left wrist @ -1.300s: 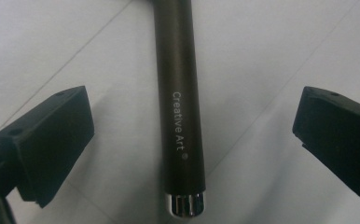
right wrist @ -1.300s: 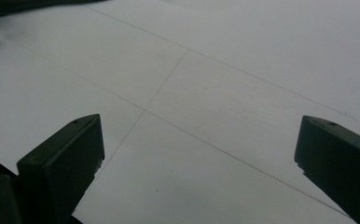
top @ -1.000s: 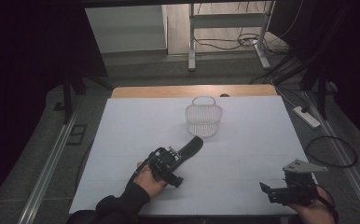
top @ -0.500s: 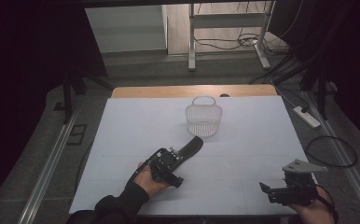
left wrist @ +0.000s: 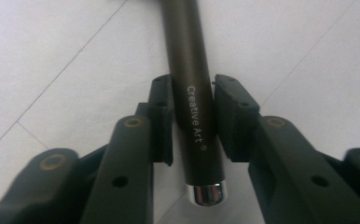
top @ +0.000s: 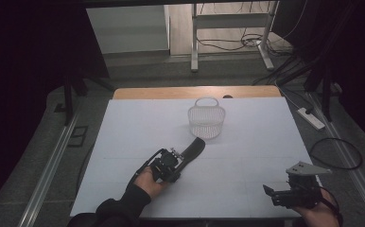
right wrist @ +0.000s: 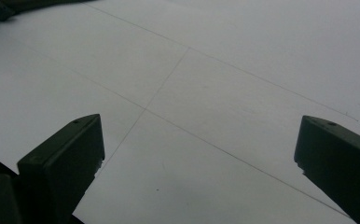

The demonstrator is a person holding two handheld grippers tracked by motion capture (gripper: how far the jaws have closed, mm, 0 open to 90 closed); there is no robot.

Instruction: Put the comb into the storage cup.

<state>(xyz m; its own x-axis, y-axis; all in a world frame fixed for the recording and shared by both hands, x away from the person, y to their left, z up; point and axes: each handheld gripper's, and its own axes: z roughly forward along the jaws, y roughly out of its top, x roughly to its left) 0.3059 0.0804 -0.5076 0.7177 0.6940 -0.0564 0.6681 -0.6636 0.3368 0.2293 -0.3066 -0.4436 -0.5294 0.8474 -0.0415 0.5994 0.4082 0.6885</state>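
Note:
A dark round handle [left wrist: 187,46] printed "Creative Art", with a silver end cap, lies on the white table [top: 138,123]. It runs from my left gripper [top: 183,158] toward a wider black end [top: 195,145] near the basket. The left gripper [left wrist: 193,84] has just been closing and its pads [left wrist: 163,116] now press on both sides of the handle. My right gripper [top: 269,191] rests at the table's near right corner. In the right gripper view it [right wrist: 199,140] stands wide open over bare tabletop with nothing between the jaws.
A small white mesh basket [top: 206,120] with a loop handle stands upright beyond the dark handle's wide end. A wooden strip [top: 171,92] borders the table's far edge. Cables and a power strip [top: 310,118] lie on the floor at the right.
The left gripper's jaws have closed in on the dark handle. The left hand has barely shifted, and the right hand has stayed put.

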